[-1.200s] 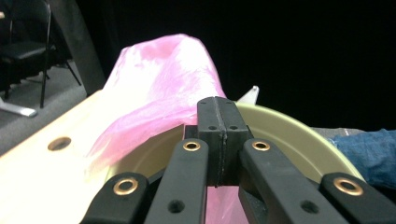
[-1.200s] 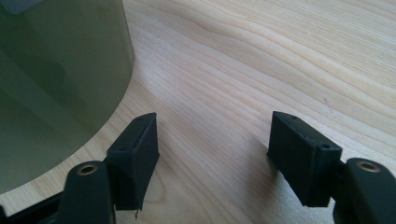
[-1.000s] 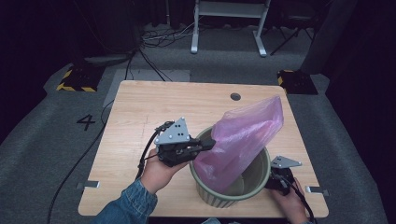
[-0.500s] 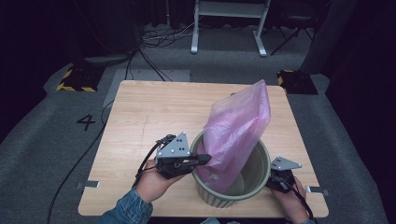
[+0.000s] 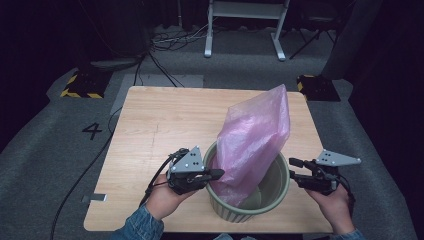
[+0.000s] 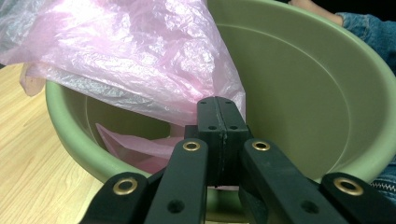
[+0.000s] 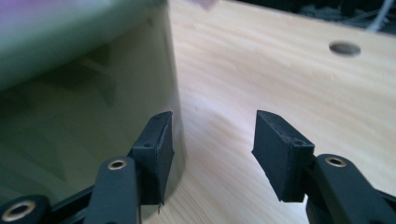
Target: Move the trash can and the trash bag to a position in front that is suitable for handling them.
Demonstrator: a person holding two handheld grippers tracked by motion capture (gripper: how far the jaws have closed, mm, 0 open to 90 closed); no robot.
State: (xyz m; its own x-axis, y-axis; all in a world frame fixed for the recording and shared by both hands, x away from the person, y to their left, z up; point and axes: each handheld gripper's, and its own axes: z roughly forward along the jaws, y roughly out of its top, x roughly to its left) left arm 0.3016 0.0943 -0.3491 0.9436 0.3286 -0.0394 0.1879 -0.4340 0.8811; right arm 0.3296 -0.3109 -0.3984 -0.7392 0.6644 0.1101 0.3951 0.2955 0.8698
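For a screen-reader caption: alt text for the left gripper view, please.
The left gripper, jaws shut, pinches a pink plastic bag over the rim of a green bin on a wooden table.

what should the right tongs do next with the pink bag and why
Probably reach the open right tongs over the bin rim to pinch the pink bag. The left tongs pinch one edge, and the bag stands mostly above the bin, unspread.

The pink bag [image 5: 252,145] hides much of the green bin's [image 5: 280,187] inside
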